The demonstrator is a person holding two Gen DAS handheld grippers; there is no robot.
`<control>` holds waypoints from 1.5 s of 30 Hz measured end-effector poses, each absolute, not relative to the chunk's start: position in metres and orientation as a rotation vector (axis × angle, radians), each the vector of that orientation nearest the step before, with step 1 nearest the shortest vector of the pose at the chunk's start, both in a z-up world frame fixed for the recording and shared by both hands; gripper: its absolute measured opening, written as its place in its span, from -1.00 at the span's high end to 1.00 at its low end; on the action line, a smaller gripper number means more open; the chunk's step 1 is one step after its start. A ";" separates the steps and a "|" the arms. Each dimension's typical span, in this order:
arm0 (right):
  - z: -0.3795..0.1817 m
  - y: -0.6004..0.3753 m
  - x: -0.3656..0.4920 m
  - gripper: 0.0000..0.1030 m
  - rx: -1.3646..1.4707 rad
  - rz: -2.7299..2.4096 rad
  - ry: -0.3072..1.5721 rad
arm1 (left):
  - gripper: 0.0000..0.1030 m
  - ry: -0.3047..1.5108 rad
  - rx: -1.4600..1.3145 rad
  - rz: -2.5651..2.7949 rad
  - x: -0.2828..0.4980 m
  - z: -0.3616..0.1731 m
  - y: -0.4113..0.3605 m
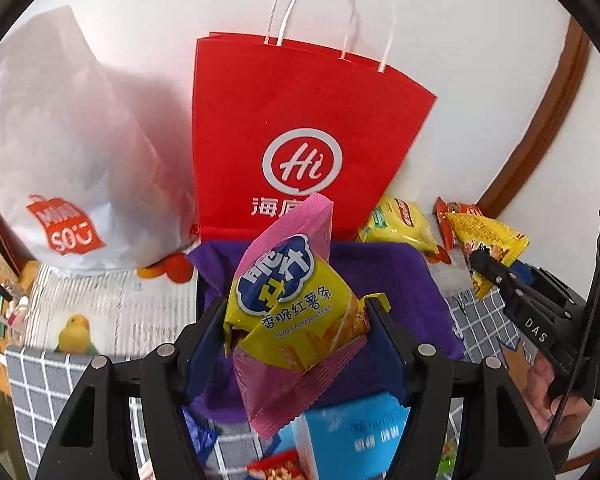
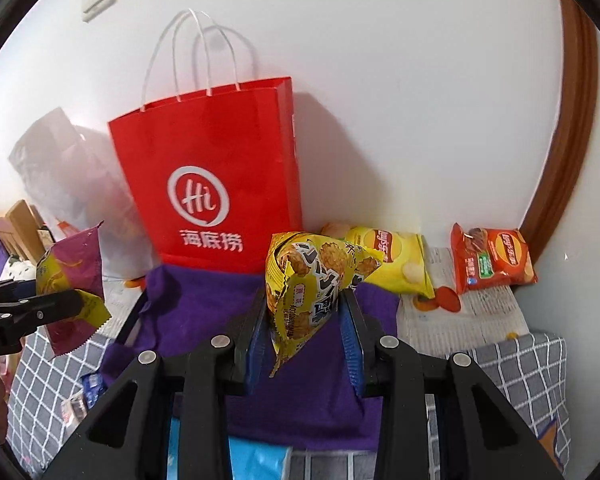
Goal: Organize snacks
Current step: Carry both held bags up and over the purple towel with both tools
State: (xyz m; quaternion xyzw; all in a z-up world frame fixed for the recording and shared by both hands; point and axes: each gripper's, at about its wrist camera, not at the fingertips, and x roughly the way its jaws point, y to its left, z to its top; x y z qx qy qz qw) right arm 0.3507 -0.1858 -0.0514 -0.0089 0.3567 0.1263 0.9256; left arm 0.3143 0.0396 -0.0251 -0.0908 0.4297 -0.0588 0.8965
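A red paper bag [image 1: 300, 128] with white twisted handles stands upright against the white wall, and a white plastic shopping bag [image 1: 68, 160] slumps beside it on its left. In front of the red bag lies a purple cloth [image 2: 204, 300], spread over a grey checked table covering [image 2: 40, 368].

The left gripper [image 1: 296, 320] is clamped on a pink-and-yellow sweet potato stick packet [image 1: 292, 312]; the packet sits crosswise between the two pads, its pink ends sticking out above and below the jaws, held up over the purple cloth. The right gripper [image 2: 304, 320] is clenched on a yellow rice-cracker packet [image 2: 312, 280], pinched near its lower half so that the puffed top rises above the fingertips, also over the cloth.

Behind, near the wall, a yellow chip bag [image 2: 396, 260] lies just right of the red bag, and a red chip bag [image 2: 492, 260] rests further right, apart from it.
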 end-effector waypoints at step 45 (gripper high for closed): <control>-0.179 -0.157 0.418 0.30 -0.209 0.301 1.010 | -0.36 1.161 -0.189 -0.174 0.382 -0.149 0.024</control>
